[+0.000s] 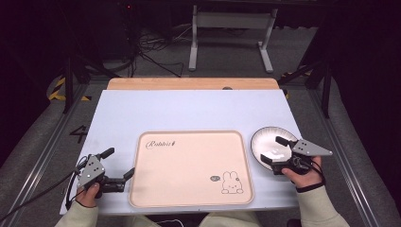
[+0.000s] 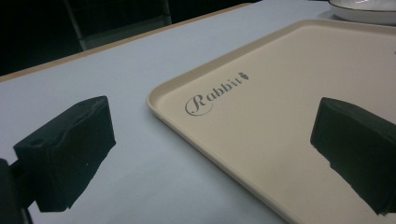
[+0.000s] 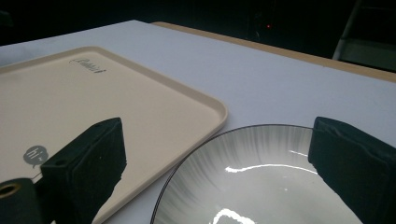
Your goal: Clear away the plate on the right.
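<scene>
Landmark: beige rectangular plastic tray (image 1: 191,168), centre of pale blue tabletop (image 1: 189,111). Left gripper (image 1: 119,165) at tray's left edge, jaws spread, empty. Right gripper (image 1: 275,152) spread over white round ceramic plate (image 1: 265,137), right of tray; contact probably none. Risk: glossy rim slipping from shallow pinch.

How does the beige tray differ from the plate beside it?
The beige rectangular tray is large, matte and printed with a rabbit; the round white plate is smaller, glossy, dark-rimmed with grey streaks. The open right tongs hang over the plate; the open left tongs are at the tray's edge. Both lie empty.
</scene>
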Motion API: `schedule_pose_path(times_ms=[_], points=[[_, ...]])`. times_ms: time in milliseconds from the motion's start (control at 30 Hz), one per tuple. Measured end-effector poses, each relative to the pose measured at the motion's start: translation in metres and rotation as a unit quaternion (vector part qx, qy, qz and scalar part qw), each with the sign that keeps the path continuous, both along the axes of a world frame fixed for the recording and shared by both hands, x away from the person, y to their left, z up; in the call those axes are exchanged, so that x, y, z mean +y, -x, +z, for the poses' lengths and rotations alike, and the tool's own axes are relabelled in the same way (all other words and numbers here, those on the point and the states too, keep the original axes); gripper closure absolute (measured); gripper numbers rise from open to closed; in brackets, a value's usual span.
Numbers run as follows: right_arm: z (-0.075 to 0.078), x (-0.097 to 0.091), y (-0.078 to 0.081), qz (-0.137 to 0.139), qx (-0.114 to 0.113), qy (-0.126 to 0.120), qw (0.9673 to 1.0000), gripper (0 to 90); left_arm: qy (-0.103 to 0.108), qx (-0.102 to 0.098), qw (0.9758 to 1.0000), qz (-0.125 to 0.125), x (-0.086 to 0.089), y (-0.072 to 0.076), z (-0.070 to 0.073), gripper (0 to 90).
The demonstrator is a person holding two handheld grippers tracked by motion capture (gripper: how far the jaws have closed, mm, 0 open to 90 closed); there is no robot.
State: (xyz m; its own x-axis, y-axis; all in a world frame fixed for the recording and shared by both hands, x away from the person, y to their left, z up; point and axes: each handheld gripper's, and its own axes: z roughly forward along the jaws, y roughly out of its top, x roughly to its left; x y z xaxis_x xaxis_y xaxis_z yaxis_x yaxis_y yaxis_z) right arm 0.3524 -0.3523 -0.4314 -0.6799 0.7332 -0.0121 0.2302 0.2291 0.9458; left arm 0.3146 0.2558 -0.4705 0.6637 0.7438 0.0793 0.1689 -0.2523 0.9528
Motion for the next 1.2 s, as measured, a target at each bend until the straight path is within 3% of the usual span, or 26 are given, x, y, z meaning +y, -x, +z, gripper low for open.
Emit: schedule_pose_path(times_ms=[333, 467, 667, 700, 767, 933, 1033, 1200], points=[[0.013, -0.012, -0.009, -0.027, 0.003, 0.004, 0.9996, 6.5, 0.001, 0.000, 1.0000, 0.001, 0.000, 0.000, 0.000, 0.3], [0.016, -0.016, -0.016, -0.040, 0.026, 0.004, 0.9989, 4.6, 0.000, 0.000, 1.0000, 0.001, 0.000, 0.000, 0.000, 0.3], [0.019, -0.024, -0.022, -0.057, 0.033, -0.003, 0.9978, 4.1, 0.001, -0.001, 1.0000, 0.001, 0.000, 0.000, 0.000, 0.3], [0.019, -0.026, -0.022, -0.062, 0.032, -0.001, 0.9976, 6.5, 0.000, 0.000, 1.0000, 0.001, 0.000, 0.000, 0.000, 0.3], [0.020, -0.030, -0.023, -0.051, 0.055, 0.002, 0.9972, 13.0, 0.000, -0.001, 1.0000, 0.002, -0.001, 0.000, 0.000, 0.3], [0.021, -0.038, -0.028, -0.069, 0.066, 0.017, 0.9953, 23.3, -0.001, -0.002, 1.0000, 0.002, -0.001, 0.000, 0.000, 0.3], [0.021, -0.044, -0.031, -0.085, 0.078, 0.033, 0.9928, 27.7, -0.002, -0.001, 1.0000, 0.002, -0.001, 0.000, 0.000, 0.3], [0.015, -0.052, -0.032, -0.121, 0.098, 0.022, 0.9876, 32.0, -0.001, -0.001, 1.0000, 0.001, -0.001, 0.000, 0.000, 0.3]])
